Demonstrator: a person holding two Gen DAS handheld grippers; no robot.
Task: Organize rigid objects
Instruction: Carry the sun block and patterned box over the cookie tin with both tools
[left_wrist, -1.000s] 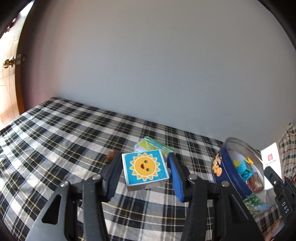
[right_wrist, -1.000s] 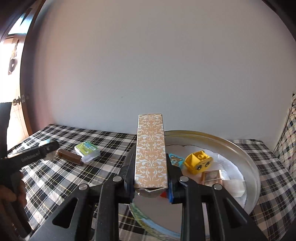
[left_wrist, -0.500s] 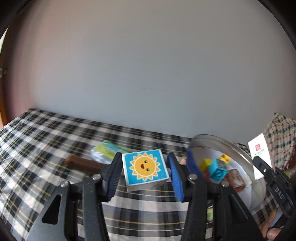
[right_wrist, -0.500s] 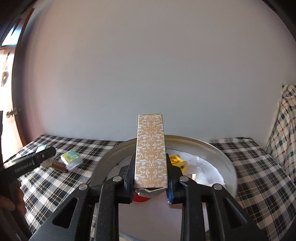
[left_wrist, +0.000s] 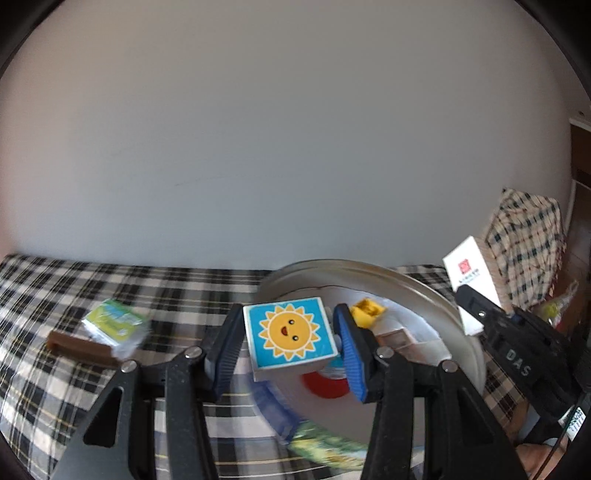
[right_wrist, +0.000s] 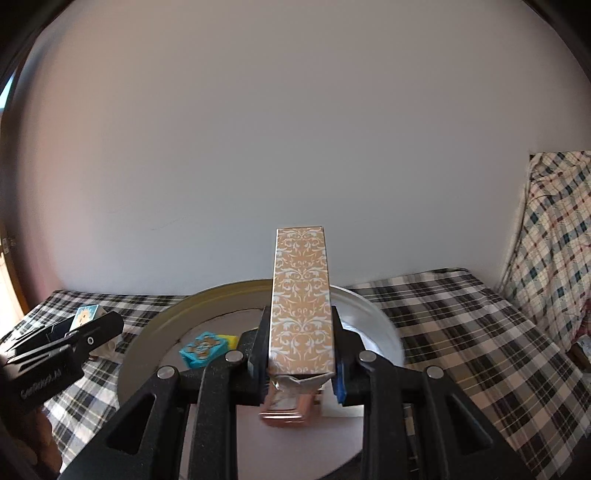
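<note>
Round tin (right_wrist: 155, 332), blue block (right_wrist: 204, 349), yellow block (left_wrist: 365, 312) inside

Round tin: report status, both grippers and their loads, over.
Left gripper shut on sun block, at round tin rim. Right gripper shut on gold patterned box, over tin. Toys already inside; nothing blocking.

The tall patterned box (right_wrist: 301, 306) hides the middle of the round tin (right_wrist: 155, 332) behind it. In the left wrist view the sun block (left_wrist: 291, 338) covers part of a red thing (left_wrist: 325, 386), and the green packet (left_wrist: 328, 445) is too blurred to read.
</note>
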